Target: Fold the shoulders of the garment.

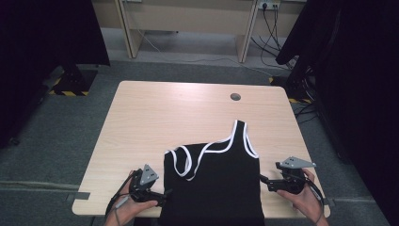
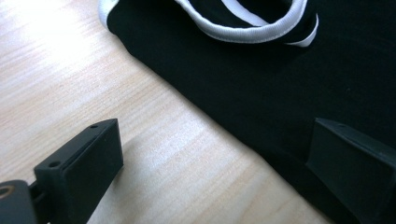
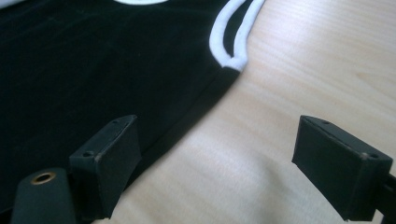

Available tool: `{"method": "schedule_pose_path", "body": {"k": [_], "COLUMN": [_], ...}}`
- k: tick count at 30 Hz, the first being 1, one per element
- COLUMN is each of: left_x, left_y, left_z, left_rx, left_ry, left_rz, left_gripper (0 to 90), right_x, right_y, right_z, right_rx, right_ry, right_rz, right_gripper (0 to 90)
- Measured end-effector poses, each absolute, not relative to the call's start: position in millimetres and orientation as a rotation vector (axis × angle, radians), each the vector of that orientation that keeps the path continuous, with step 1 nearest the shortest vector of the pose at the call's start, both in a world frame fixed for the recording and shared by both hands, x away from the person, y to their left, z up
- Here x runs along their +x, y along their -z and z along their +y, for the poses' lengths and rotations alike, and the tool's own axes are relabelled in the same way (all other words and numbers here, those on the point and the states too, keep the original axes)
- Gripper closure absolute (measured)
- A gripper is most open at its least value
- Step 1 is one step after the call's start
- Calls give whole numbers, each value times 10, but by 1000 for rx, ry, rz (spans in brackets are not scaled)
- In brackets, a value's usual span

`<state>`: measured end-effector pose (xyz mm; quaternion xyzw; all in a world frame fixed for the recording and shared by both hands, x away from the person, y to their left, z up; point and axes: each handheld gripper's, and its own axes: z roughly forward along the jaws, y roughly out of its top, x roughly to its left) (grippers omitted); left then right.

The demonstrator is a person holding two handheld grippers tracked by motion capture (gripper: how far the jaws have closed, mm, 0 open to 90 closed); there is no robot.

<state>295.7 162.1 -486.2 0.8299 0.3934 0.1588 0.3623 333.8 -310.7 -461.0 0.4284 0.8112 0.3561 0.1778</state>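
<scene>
Jaws, left gripper [image 1: 165, 197]: wide apart, holding nothing. One jaw is over the bare wood, the other over the black cloth, with the shirt's left edge between them.
Jaws, right gripper [image 1: 261, 179]: wide apart too, holding nothing. One jaw is over the cloth, the other over the wood, at the shirt's right edge.
Shirt [image 1: 216, 188]: a black tank top with white trim, lying flat at the near side of the counter [image 1: 160, 113]. Its bottom hangs over the near edge. One strap [image 1: 242, 134] points away from the person. The other strap [image 1: 181, 160] is folded down onto the cloth.
Hands: one hand [image 1: 123, 212] holds the left gripper, one hand [image 1: 303, 197] holds the right gripper.
Around: a small round hole [image 1: 235, 97] sits in the far part of the counter, well apart from the shirt. Grey floor [image 1: 56, 141] is all around. A pale desk [image 1: 188, 23] stands far behind.
In the way: nothing lies between the jaws and the shirt edges.
</scene>
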Motion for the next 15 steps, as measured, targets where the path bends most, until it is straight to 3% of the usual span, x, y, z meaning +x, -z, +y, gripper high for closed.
{"method": "schedule_pose_path", "body": {"k": [15], "left_x": [2975], "left_y": [4863], "left_z": [1622], "left_rx": [2141], "left_ry": [-405], "left_rz": [1004], "left_gripper": [22], "right_x": [3685], "right_y": [4490], "right_z": [-2934], "right_rx": [1192], "right_ry": [-1044], "right_rz": [2294], "right_gripper": [157]}}
